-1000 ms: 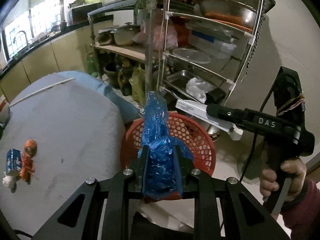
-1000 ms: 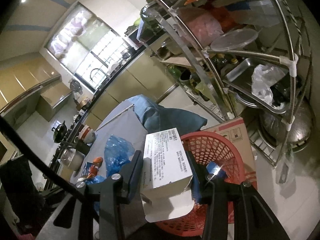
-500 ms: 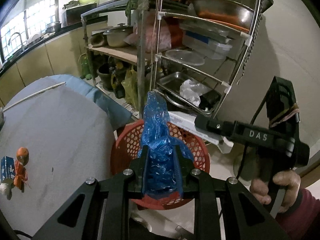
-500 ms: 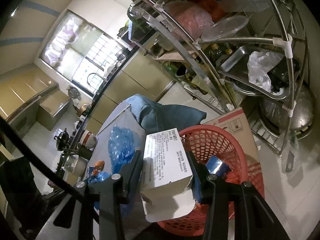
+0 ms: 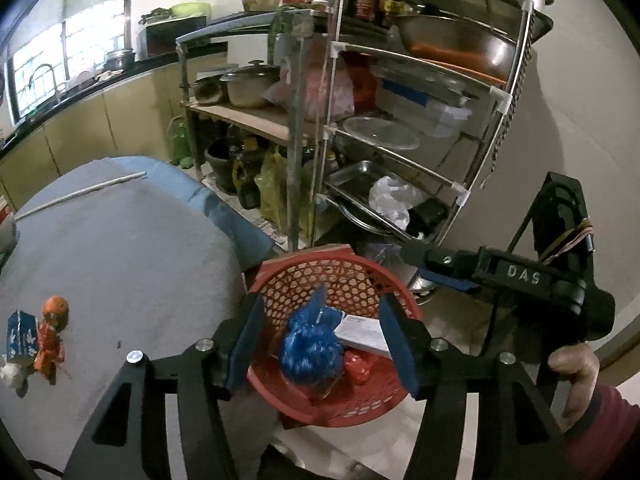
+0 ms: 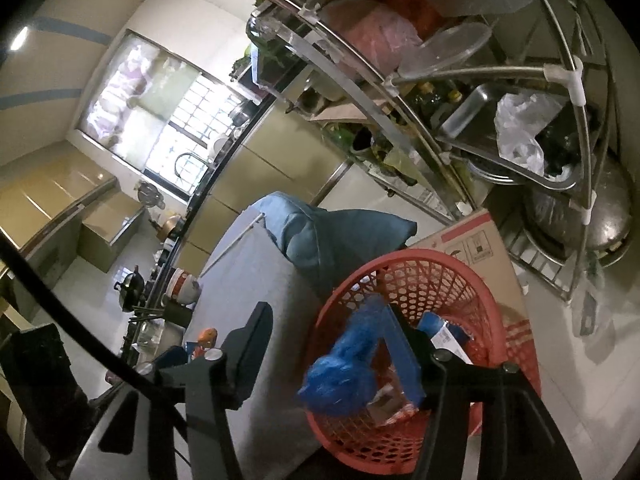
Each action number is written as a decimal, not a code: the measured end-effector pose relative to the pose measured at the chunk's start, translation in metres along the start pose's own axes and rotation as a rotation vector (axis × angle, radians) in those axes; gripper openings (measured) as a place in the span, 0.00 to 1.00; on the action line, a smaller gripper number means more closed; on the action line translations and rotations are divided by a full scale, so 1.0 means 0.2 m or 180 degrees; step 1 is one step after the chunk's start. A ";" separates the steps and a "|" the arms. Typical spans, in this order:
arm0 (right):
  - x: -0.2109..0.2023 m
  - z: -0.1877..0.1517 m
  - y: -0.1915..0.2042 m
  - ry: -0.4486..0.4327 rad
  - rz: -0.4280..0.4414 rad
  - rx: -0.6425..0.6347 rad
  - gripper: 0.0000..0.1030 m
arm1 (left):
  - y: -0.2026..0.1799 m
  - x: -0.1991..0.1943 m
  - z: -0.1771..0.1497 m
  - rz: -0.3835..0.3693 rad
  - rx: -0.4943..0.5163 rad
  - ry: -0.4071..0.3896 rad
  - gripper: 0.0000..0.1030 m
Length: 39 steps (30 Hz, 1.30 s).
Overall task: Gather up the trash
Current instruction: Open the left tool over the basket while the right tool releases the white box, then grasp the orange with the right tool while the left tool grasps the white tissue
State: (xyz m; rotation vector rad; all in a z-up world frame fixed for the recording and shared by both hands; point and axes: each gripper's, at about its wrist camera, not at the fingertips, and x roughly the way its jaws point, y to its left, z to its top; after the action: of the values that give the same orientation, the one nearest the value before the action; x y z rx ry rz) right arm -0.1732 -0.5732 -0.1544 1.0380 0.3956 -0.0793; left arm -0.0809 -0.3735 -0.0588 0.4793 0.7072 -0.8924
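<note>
A red mesh basket [image 5: 304, 280] stands on a cardboard box beside the table. Inside it are a crumpled blue plastic bag [image 5: 312, 344], a white box [image 5: 362, 334] and a red wrapper [image 5: 358, 364]. My left gripper [image 5: 320, 300] hovers above the basket, jaws opening, with nothing touching its blue pads. My right gripper [image 6: 328, 316] is also over the basket [image 6: 440, 272], jaws opening and nothing pressed between them. The blue bag [image 6: 340, 376] looks blurred there, at the basket's mouth. In the left wrist view the right gripper [image 5: 424, 268] reaches in from the right.
On the grey table [image 5: 120, 260] lie an orange wrapper [image 5: 52, 328], a small blue carton [image 5: 20, 336] and a white stick [image 5: 80, 192]. A metal rack [image 5: 400, 120] of pots and trays stands behind the basket. A person's hand [image 5: 572, 376] holds the right gripper's handle.
Both grippers have opened. The blue bag left the left jaws and the white box left the right jaws; both now sit down in the red basket.
</note>
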 end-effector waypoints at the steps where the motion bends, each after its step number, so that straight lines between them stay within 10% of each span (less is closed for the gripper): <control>1: 0.00 0.00 0.01 0.0003 -0.0001 -0.0022 0.59 | 0.01 -0.01 -0.01 0.0015 -0.0025 0.0002 0.60; 27: 0.13 -0.18 0.46 0.0300 0.0050 -0.0723 0.59 | 0.55 -0.43 -0.26 0.0710 -0.0769 -0.0361 0.70; 39: 0.42 -0.32 0.89 0.0749 0.0262 -0.1225 0.59 | 1.20 -0.71 -0.72 0.1560 -0.1779 -0.0248 0.70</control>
State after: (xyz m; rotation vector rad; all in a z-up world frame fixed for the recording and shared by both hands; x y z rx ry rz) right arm -0.0692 -0.4179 -0.0673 0.6825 0.5565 0.1889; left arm 0.0072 -0.0740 -0.0323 0.1027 0.6917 -0.2300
